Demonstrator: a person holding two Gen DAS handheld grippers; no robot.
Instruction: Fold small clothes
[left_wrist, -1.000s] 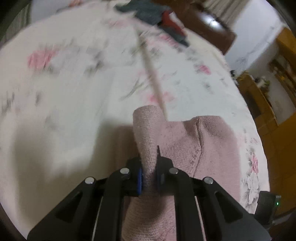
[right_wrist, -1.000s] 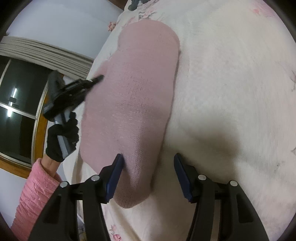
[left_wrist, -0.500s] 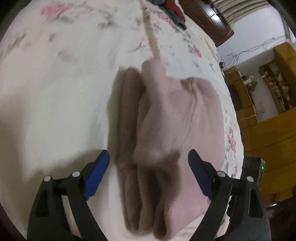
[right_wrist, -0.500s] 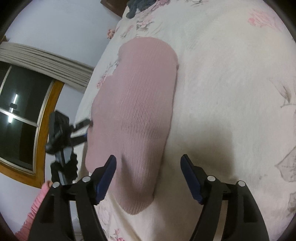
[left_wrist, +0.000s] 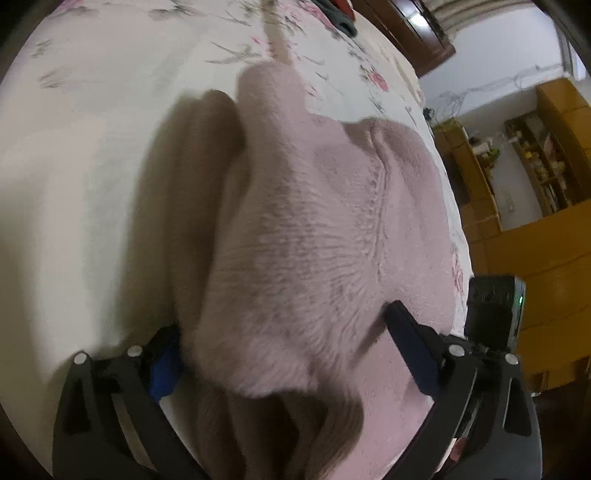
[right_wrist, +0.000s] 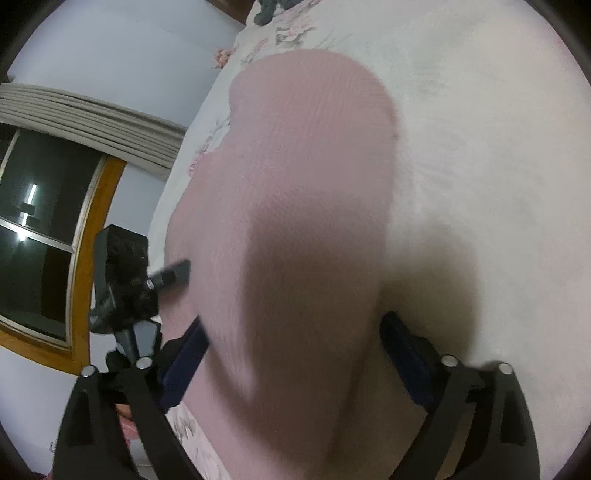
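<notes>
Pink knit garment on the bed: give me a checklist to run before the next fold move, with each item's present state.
1. Left hand-held gripper open: ok, its jaws stand wide on either side of the pink knit garment.
2. Right hand-held gripper open: ok, the garment lies between its jaws.
3. Garment resting on the floral bedspread: ok.
4. Folded layers lying flat: not ok, bunched folds near the left gripper.
5. Garment clear of the bed edge: cannot tell.
</notes>
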